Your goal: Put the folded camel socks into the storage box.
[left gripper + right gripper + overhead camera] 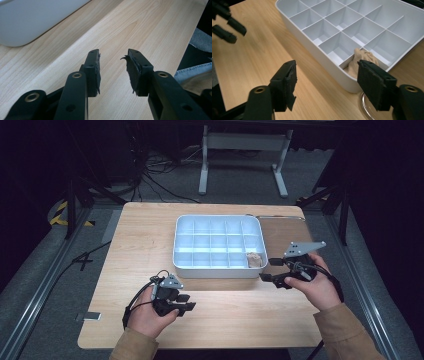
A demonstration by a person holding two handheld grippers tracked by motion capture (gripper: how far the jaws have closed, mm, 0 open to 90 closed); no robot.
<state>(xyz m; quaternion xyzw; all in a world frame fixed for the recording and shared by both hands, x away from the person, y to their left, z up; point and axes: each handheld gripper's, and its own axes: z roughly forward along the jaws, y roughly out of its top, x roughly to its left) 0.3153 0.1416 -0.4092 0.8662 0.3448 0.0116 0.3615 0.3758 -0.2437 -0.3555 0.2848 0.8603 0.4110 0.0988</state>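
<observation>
Beige cloth [254, 260], crumpled into a small wad, sat in the near-right corner compartment of the white divided tray [218, 269], which lay toward the far middle of the tabletop [240, 320]. So the task's thing was in the tray, not in anyone's grip.

Right claw [267, 269] hung just off the tray's right near corner, jaws spread wide with nothing between them, pads bare. From the right gripper view the cloth [362, 60] lay just ahead and a touch to the right-hand jaw's side, past the tray wall [332, 72], so any reach back to it would go over that rim and down. The wad had no real long axis, more of a lump standing up in its cell.

Left claw [186, 306] rested low near the front edge of the tabletop, also open and empty, pointing along bare wood with the tray's side off to its left. It was well apart from the cloth, so the right hand was clearly the nearer one.
</observation>
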